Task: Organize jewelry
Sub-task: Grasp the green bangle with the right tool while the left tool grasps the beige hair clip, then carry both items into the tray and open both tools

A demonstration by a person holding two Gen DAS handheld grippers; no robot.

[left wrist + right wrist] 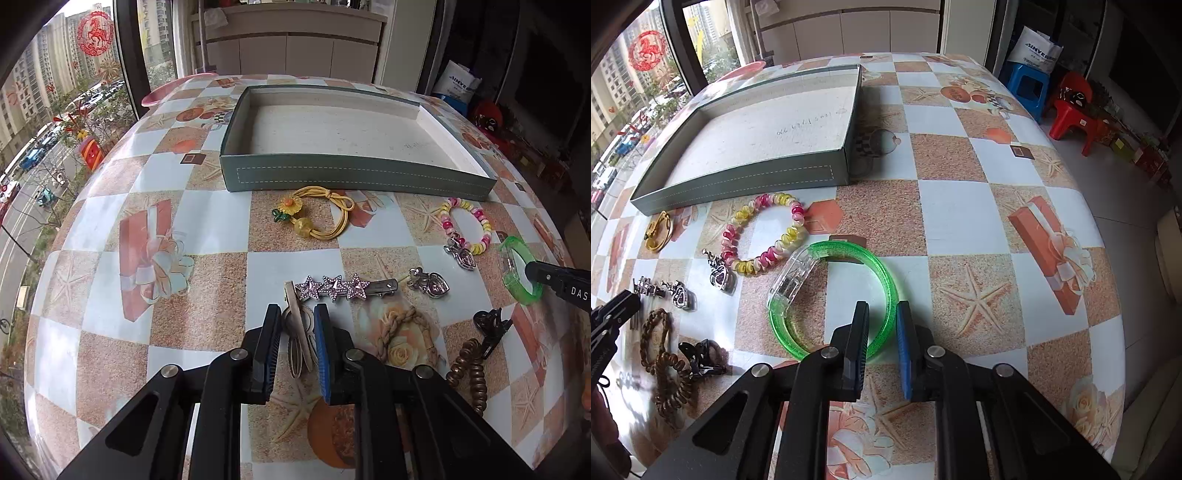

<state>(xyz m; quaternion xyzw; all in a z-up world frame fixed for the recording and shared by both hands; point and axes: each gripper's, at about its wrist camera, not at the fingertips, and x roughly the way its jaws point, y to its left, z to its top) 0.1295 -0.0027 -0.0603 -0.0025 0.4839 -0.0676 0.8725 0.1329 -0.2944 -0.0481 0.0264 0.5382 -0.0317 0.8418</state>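
Right gripper (532, 275) cut off by the right edge of the left wrist view, only one black finger showing, jaw state not determinable there. Beige hair clip (299, 332) partly hidden between the left gripper (297, 314) fingers, contact not determinable; brown coil hair tie (670, 384) overlapped by the black claw clip (700, 356). Handwritten marks on the tray (846, 162) floor too small to read; white bag (460, 83) lettering cut short by shadow.
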